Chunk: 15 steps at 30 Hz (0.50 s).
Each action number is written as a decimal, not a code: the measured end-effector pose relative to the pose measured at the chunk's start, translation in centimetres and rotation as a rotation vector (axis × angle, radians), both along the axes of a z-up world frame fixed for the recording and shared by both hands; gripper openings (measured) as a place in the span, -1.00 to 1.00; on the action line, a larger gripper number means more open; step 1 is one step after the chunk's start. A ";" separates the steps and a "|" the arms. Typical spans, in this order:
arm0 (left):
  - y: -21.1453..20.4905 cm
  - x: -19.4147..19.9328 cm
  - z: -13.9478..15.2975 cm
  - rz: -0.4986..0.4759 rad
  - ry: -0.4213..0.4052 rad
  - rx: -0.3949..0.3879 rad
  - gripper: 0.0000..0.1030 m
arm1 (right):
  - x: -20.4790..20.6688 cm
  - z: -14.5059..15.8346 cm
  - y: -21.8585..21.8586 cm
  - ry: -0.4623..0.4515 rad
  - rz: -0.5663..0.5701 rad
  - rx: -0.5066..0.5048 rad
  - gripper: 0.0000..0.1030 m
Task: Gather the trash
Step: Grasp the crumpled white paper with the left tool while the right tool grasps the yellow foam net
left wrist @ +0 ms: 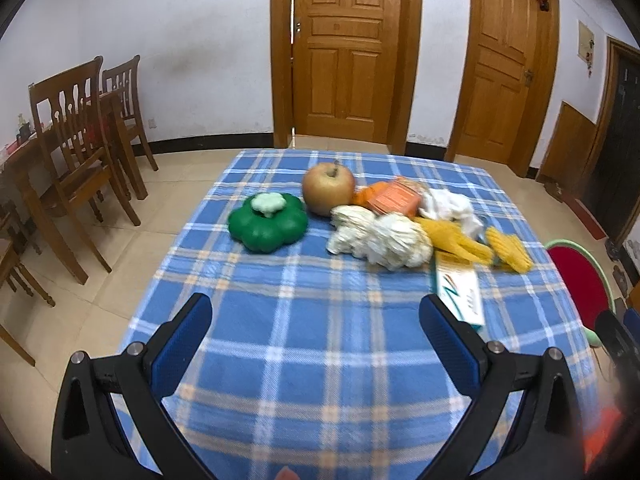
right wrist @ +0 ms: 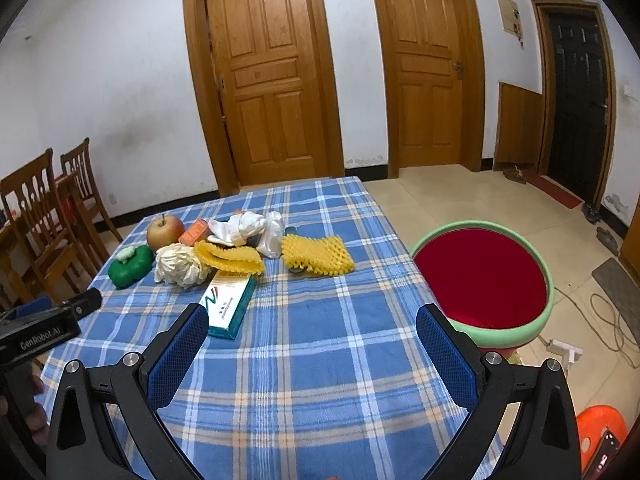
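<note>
On the blue plaid table [left wrist: 312,360] lies a pile: crumpled white paper [left wrist: 380,240] [right wrist: 180,266], white tissue [left wrist: 448,204] [right wrist: 248,228], yellow foam nets [left wrist: 508,248] [right wrist: 316,256], an orange box [left wrist: 396,198] [right wrist: 194,232] and a white-green carton [left wrist: 460,296] [right wrist: 228,304]. A red bin with a green rim [right wrist: 480,280] [left wrist: 580,284] stands right of the table. My left gripper [left wrist: 316,320] is open and empty above the near table. My right gripper [right wrist: 312,328] is open and empty, its left finger [right wrist: 180,344] near the carton.
An apple [left wrist: 326,188] [right wrist: 165,230] and a green toy vegetable [left wrist: 268,224] [right wrist: 130,266] sit left of the pile. Wooden chairs [left wrist: 80,152] stand to the left. Wooden doors [left wrist: 344,48] are behind. An orange stool [right wrist: 596,432] and cables [right wrist: 608,320] lie on the floor at right.
</note>
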<state>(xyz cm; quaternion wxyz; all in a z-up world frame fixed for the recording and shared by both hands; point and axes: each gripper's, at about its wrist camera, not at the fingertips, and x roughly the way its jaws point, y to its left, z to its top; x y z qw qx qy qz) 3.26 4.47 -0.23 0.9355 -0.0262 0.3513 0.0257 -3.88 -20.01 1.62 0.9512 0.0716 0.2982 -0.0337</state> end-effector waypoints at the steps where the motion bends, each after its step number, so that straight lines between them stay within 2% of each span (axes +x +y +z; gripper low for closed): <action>1: 0.5 0.5 0.0 0.005 0.003 0.004 0.98 | 0.5 -0.1 0.0 0.006 0.001 -0.001 1.00; 9: 3.4 6.1 -0.2 0.040 0.044 0.043 0.98 | 5.2 -0.4 0.2 0.063 0.037 -0.009 1.00; 15: 4.8 11.1 -1.7 0.043 0.106 0.047 0.98 | 9.7 -1.5 0.0 0.115 0.035 0.008 1.00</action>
